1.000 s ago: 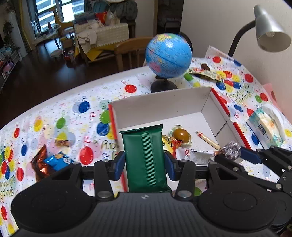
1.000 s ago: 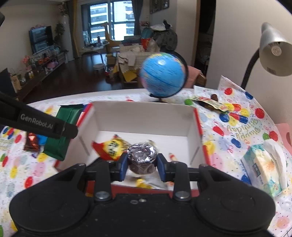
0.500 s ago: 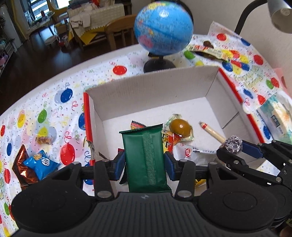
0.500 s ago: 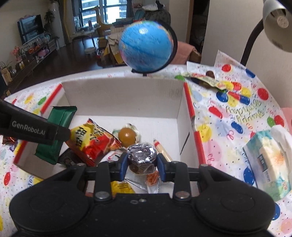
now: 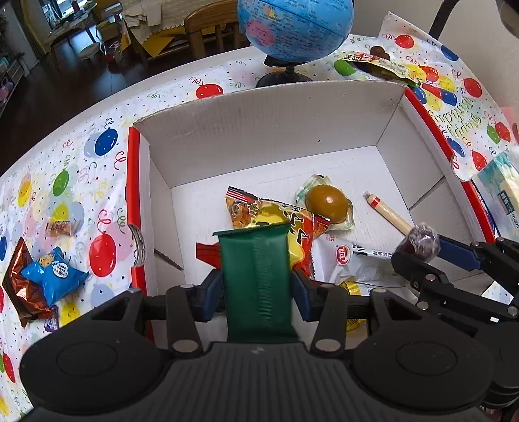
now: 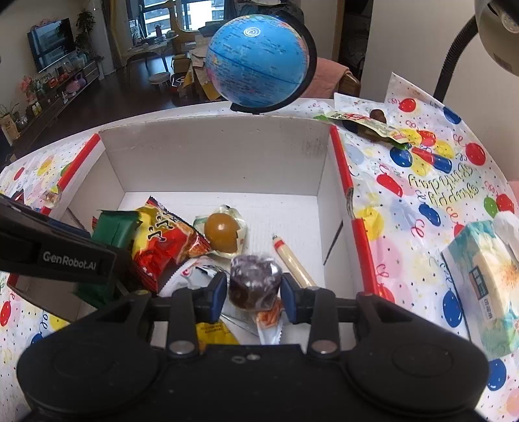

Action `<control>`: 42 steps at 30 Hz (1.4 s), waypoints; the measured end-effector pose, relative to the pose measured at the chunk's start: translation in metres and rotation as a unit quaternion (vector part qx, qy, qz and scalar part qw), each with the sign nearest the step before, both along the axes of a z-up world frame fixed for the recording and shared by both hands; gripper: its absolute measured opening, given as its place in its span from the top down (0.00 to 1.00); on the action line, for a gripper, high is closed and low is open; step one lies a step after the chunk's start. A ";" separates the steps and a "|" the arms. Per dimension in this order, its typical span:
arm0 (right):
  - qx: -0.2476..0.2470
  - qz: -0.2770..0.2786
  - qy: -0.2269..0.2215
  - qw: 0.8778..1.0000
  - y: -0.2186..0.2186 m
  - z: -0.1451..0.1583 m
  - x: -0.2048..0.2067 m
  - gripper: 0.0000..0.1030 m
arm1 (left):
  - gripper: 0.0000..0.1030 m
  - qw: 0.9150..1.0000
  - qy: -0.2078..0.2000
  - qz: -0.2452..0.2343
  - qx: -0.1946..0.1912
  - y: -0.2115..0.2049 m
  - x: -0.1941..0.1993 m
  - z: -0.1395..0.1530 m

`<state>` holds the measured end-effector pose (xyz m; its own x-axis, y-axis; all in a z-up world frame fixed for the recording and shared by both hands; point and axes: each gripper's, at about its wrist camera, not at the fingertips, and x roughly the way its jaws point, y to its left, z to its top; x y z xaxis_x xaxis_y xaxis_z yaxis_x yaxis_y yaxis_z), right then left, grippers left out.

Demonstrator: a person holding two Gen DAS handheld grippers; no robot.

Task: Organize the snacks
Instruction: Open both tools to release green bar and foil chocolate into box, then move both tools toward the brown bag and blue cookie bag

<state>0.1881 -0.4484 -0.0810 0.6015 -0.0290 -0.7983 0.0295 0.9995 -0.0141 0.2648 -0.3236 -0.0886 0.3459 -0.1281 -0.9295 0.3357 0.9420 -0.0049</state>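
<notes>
A white cardboard box with red rims stands on the balloon tablecloth. My left gripper is shut on a green snack packet, held upright low over the box's near left part. In the right wrist view one of its fingers crosses the left side. My right gripper hangs over the box's near right part. Its jaws are opening, and a foil-wrapped dark chocolate sits blurred between the pads with slim gaps on both sides. The chocolate also shows in the left wrist view.
In the box lie a red-yellow chip bag, a wrapped brown egg, a sausage stick and a white packet. Blue and brown foil packets lie left of it. A globe stands behind, a tissue pack right.
Both grippers have sunk toward the box and tipped further down, so the box now fills each view. The right pads have parted slightly from the chocolate.
</notes>
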 end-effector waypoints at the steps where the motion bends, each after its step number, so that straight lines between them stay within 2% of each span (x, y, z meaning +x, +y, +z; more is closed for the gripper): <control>1: 0.001 -0.001 0.000 1.000 -0.001 0.000 -0.001 0.65 | 0.54 1.000 -0.001 0.000 -0.001 0.001 -0.001 0.000; 4: 0.003 -0.001 0.000 1.000 0.000 0.001 -0.004 0.64 | 0.42 1.000 -0.004 0.002 -0.002 0.002 -0.004 0.002; 12: 0.011 0.008 -0.021 1.000 0.007 0.017 -0.019 0.51 | 0.39 1.000 -0.017 0.014 -0.017 0.017 -0.016 0.015; 18: 0.015 0.014 -0.050 0.999 0.013 0.038 -0.035 0.36 | 0.36 0.998 -0.040 0.021 -0.036 0.034 -0.030 0.035; 24: 0.015 0.023 -0.074 0.997 0.027 0.058 -0.048 0.26 | 0.36 0.996 -0.065 0.026 -0.056 0.056 -0.045 0.058; 28: 0.016 0.036 -0.093 0.995 0.043 0.071 -0.057 0.16 | 0.29 0.994 -0.083 0.033 -0.068 0.076 -0.057 0.073; 36: 0.033 0.062 -0.118 0.991 0.082 0.090 -0.065 0.03 | 0.28 0.989 -0.111 0.064 -0.078 0.128 -0.074 0.092; 42: 0.052 0.082 -0.129 0.987 0.118 0.095 -0.065 0.00 | 0.28 0.984 -0.119 0.097 -0.084 0.179 -0.084 0.098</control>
<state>0.1231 -0.3303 0.0139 0.7751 0.1598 -0.6113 -0.1437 0.9867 0.0757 0.1809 -0.1447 0.0098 0.5848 -0.1835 -0.7901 0.1596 0.9811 -0.1098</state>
